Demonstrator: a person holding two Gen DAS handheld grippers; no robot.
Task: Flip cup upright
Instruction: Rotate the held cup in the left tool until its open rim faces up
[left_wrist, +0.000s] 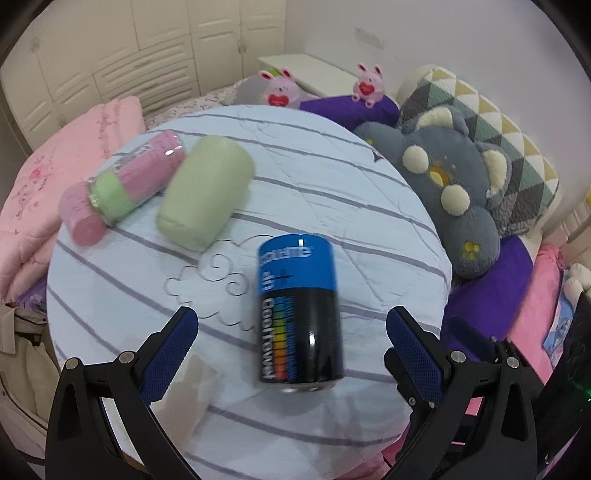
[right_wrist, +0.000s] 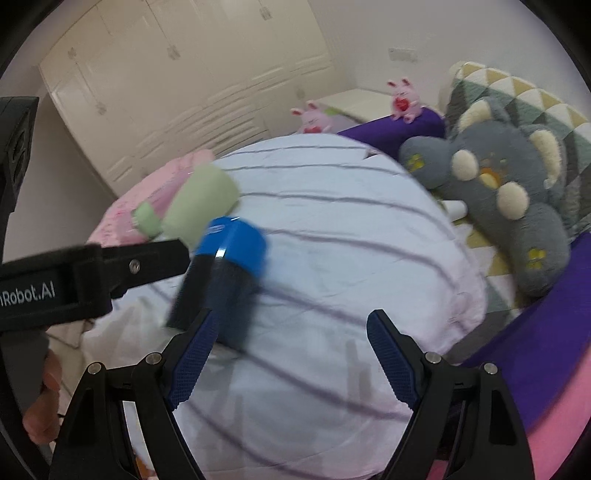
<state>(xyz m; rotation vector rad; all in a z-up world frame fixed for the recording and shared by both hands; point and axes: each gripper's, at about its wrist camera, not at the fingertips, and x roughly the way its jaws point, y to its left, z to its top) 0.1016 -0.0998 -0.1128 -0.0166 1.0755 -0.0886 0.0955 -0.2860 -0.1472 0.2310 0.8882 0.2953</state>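
The cup (left_wrist: 299, 314) lies on its side on the striped bedding (left_wrist: 332, 184), between your left gripper (left_wrist: 291, 332) fingers, which stand apart. Right gripper (right_wrist: 290, 339) fingers are also apart, empty. Close on the black body squarely, then tilt it up slowly.

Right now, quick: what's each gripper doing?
Left gripper: open, holding nothing; the blue cup stands between its fingers, untouched.
Right gripper: open, holding nothing.
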